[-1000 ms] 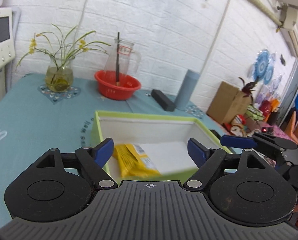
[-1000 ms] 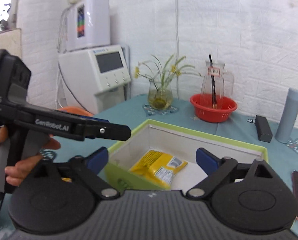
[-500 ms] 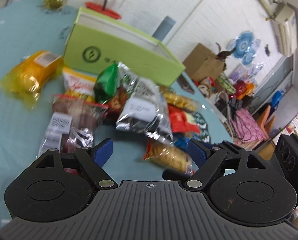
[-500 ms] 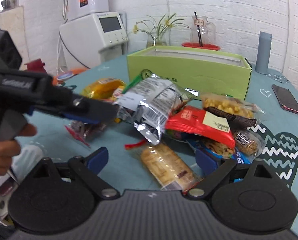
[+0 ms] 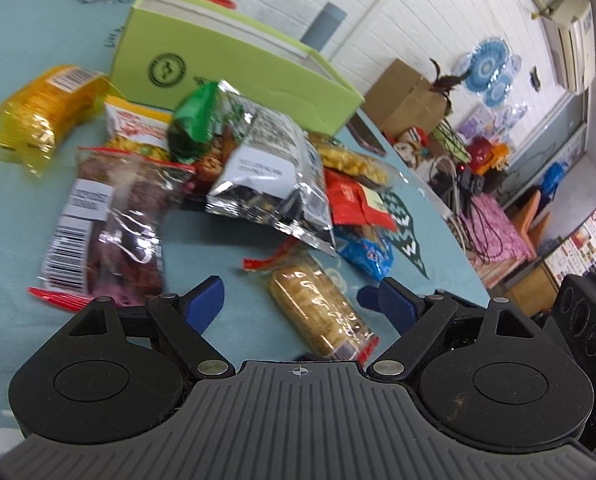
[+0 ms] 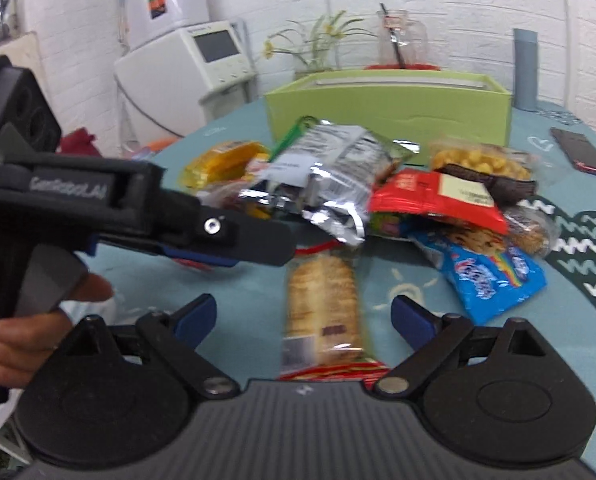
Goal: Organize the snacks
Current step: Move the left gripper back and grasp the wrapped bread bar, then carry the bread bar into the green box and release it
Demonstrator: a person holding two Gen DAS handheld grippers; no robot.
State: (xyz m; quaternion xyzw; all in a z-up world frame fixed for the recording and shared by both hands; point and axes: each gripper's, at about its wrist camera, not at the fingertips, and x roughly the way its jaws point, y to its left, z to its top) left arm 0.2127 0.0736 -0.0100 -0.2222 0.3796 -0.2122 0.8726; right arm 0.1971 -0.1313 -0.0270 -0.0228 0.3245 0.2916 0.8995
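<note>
A clear packet of biscuits (image 6: 322,304) with red crimped ends lies flat on the teal tabletop (image 5: 14,216), nearest both cameras and just in front of the snack heap. In the right wrist view it sits lengthwise between the blue fingertips (image 6: 196,315) of the right gripper (image 6: 303,316), whose jaws stand wide apart and press on nothing. The left gripper (image 5: 301,300) hangs over the same packet (seen there at a slant, (image 5: 321,312)); its jaws have just been opening a little further, they are wide, and they grip nothing.

Behind the biscuits the heap spreads out: a silver foil bag (image 5: 270,176) with a white label on top, a red pouch (image 6: 433,196) to its right, a blue cookie packet (image 6: 485,276) in front of that, and a clear bag of yellow puffs (image 6: 481,160) farther back. On the left side lie a clear bag of dark dried fruit (image 5: 114,220) and, apart from the heap, a yellow wrapped packet (image 5: 42,112).

Beyond the heap stands the open lime-green box (image 5: 226,76), its front wall facing the snacks. A phone (image 6: 581,152) lies on the tabletop to the right of the box. A hand (image 6: 18,340) holds the left gripper's handle at the left edge of the right wrist view.
</note>
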